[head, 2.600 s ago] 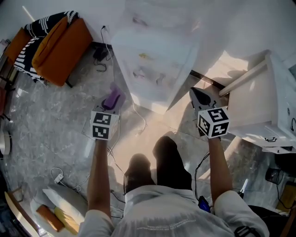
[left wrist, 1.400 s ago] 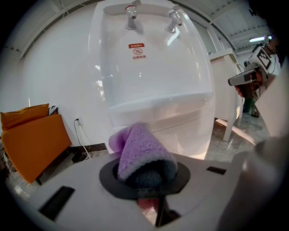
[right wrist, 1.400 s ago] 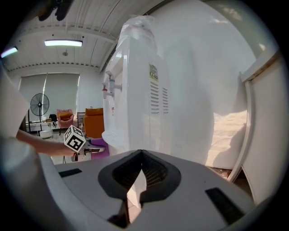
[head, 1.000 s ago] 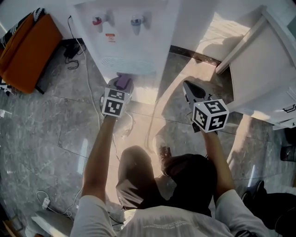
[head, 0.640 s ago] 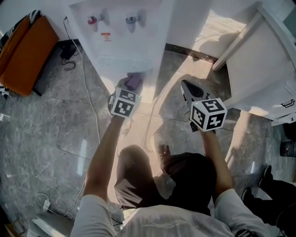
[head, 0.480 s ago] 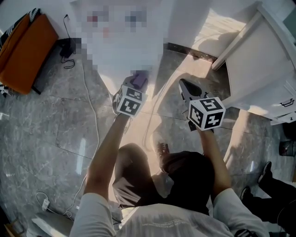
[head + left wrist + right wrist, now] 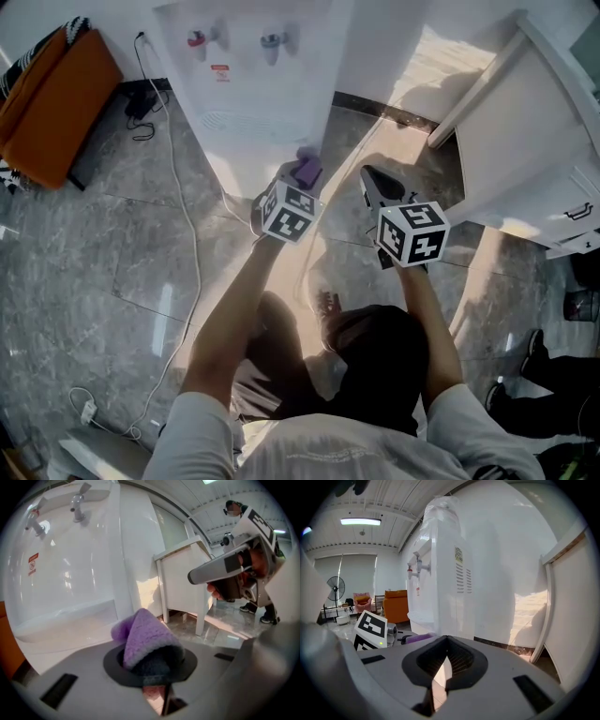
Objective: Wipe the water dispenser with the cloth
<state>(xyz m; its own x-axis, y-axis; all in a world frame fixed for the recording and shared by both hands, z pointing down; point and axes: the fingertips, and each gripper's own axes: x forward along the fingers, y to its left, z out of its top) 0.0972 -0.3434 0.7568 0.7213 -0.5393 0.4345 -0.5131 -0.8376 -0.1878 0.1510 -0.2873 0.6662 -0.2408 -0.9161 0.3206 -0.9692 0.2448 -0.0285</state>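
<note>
The white water dispenser stands at the top of the head view, with a red tap and a blue tap. My left gripper is shut on a purple cloth low by the dispenser's right front corner; I cannot tell if the cloth touches it. In the left gripper view the cloth bulges out of the left gripper, with the dispenser to its left. My right gripper hangs shut and empty to the right; its tips meet, facing the dispenser's side.
An orange sofa stands at the far left. A white cable runs across the marble floor beside the dispenser. A white cabinet fills the right side. My legs are below the grippers.
My left gripper has carried the cloth rightward along the dispenser's lower front, from under the taps to its right corner. The right gripper has barely moved.
</note>
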